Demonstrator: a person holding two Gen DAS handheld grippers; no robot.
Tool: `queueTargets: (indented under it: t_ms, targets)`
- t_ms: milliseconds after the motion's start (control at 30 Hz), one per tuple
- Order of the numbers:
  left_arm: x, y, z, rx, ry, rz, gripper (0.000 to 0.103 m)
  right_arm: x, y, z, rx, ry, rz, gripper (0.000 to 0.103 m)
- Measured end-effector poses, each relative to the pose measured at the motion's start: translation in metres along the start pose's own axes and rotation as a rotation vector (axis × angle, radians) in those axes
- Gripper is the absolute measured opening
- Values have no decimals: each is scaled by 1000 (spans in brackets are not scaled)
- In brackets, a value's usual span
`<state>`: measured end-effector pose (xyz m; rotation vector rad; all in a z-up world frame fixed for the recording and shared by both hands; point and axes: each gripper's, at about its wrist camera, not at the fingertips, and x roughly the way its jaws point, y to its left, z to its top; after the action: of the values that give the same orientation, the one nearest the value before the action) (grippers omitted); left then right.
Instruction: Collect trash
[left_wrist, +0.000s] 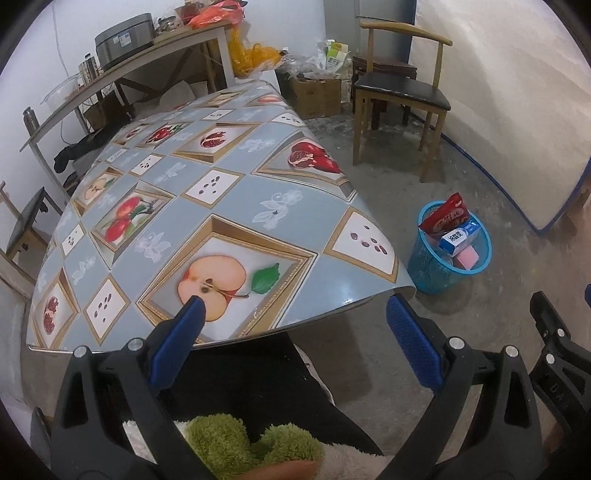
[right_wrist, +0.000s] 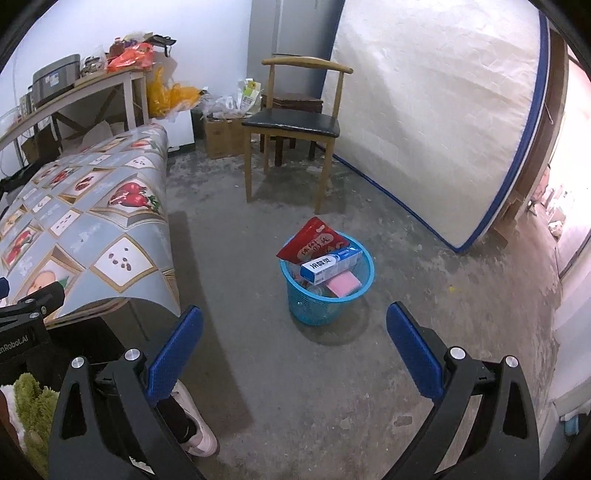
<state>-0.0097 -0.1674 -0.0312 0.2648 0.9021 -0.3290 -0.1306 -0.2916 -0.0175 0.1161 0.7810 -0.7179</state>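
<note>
Left tongs (left_wrist: 295, 314): spread wide, empty, over the counter (left_wrist: 221, 192) edge.
Right tongs (right_wrist: 295, 326): spread wide, empty, above the floor.
Bin (right_wrist: 327, 295): at 12 o'clock of right tongs, holding red packet (right_wrist: 314, 242), white-blue box (right_wrist: 330, 264), pink item (right_wrist: 345, 284).

Dim indoor light, strong fisheye bending at edges, glare on tablecloth (left_wrist: 221, 206); overexposed doorway (right_wrist: 569, 206) at right

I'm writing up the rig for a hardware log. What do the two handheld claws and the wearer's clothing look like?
Both claws look alike: the left claw and right claw each have black plastic scissor-like arms with silver rivets, ending in flat blue textured pads. White lettering ending "nRobot.AI" marks the left claw's body in the right wrist view. The person wears a fluffy green and cream sleeve, dark trousers and a pale pink shoe.
</note>
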Motion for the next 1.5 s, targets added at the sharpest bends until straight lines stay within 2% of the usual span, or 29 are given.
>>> queueTargets:
  t_ms: [1500]
  targets:
    - [-2,-2,1,12,-6,2,94,-5,-16,-5,44,5,-46,97]
